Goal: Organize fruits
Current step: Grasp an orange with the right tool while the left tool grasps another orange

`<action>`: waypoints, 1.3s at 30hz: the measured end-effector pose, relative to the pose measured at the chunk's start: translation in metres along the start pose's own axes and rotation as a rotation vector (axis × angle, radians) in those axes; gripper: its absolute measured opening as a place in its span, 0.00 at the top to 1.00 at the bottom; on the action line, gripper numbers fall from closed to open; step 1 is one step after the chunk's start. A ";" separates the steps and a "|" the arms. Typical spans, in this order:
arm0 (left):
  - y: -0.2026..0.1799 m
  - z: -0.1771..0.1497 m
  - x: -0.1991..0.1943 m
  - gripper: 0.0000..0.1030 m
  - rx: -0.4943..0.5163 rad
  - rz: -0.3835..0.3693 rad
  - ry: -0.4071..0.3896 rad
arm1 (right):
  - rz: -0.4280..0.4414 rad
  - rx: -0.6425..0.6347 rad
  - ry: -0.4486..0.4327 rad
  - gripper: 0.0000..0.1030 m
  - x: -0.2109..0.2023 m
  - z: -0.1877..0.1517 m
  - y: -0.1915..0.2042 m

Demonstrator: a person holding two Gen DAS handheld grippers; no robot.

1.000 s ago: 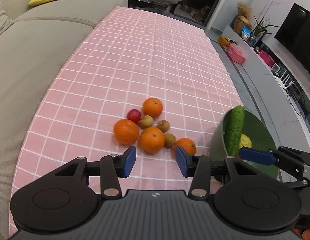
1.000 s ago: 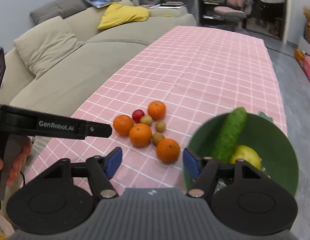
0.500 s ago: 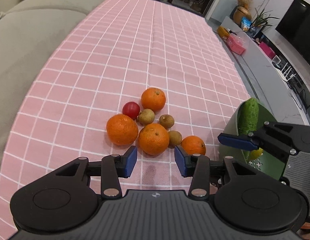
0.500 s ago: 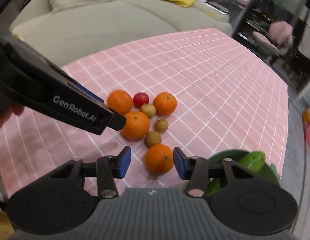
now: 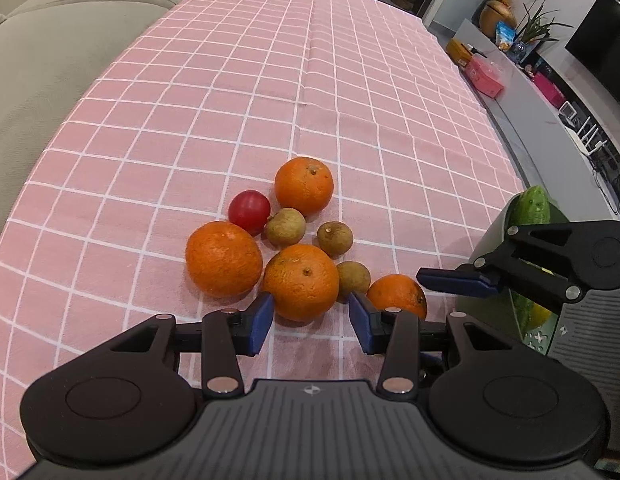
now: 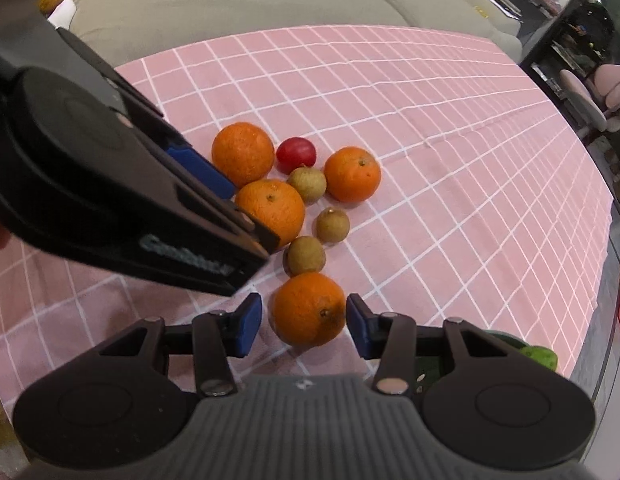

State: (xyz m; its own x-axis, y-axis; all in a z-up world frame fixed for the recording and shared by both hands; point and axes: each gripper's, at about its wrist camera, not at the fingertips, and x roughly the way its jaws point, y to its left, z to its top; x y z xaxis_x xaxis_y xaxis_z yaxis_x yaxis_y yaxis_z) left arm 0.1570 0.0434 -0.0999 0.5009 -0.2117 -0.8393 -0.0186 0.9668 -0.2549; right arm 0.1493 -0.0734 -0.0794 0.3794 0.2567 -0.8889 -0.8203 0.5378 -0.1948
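Observation:
Several oranges, three small brown longans and a red tomato lie clustered on the pink checked tablecloth. My left gripper is open, its fingers on either side of the near middle orange. My right gripper is open around the nearest orange, which also shows in the left wrist view. A green bowl at the right table edge holds a cucumber and a yellow fruit, mostly hidden by the right gripper.
A beige sofa runs along the table's left side. The table's right edge drops to a grey floor with a low TV bench. The left gripper's body crosses the right wrist view close to the fruit.
Both grippers have moved down and forward to the fruit. The right gripper now straddles the nearest orange and the left gripper straddles the middle orange. The bowl has slid out to the right.

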 end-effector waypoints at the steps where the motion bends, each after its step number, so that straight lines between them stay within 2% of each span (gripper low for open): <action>1: -0.001 0.000 0.001 0.50 0.001 0.011 -0.002 | 0.004 -0.003 0.004 0.58 0.001 0.000 0.000; 11: -0.001 0.003 0.007 0.51 0.000 0.039 -0.020 | -0.032 -0.037 0.004 0.57 0.011 0.000 -0.001; 13: -0.002 0.002 0.008 0.51 0.001 0.038 -0.027 | -0.052 -0.048 0.000 0.60 0.012 -0.001 0.000; 14: -0.002 0.002 0.008 0.56 0.001 0.036 -0.030 | -0.055 -0.050 -0.002 0.62 0.012 -0.001 0.001; 20: -0.009 -0.003 0.003 0.59 0.042 0.064 -0.050 | -0.051 -0.028 -0.017 0.63 0.003 -0.002 0.003; 24: -0.008 -0.003 -0.008 0.61 0.037 0.053 -0.062 | -0.047 0.001 -0.041 0.63 -0.008 -0.004 0.006; 34: -0.001 -0.024 -0.026 0.61 0.067 0.036 0.067 | 0.009 0.091 -0.075 0.63 -0.034 -0.018 0.027; 39: 0.004 -0.035 -0.021 0.49 0.059 0.028 0.093 | 0.015 0.120 -0.068 0.63 -0.035 -0.029 0.046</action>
State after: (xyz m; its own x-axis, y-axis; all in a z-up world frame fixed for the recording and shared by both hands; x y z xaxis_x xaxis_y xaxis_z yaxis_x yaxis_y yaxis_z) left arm 0.1162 0.0470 -0.1004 0.4183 -0.1938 -0.8874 0.0203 0.9787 -0.2042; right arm 0.0863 -0.0808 -0.0693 0.3989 0.3175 -0.8603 -0.7709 0.6242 -0.1271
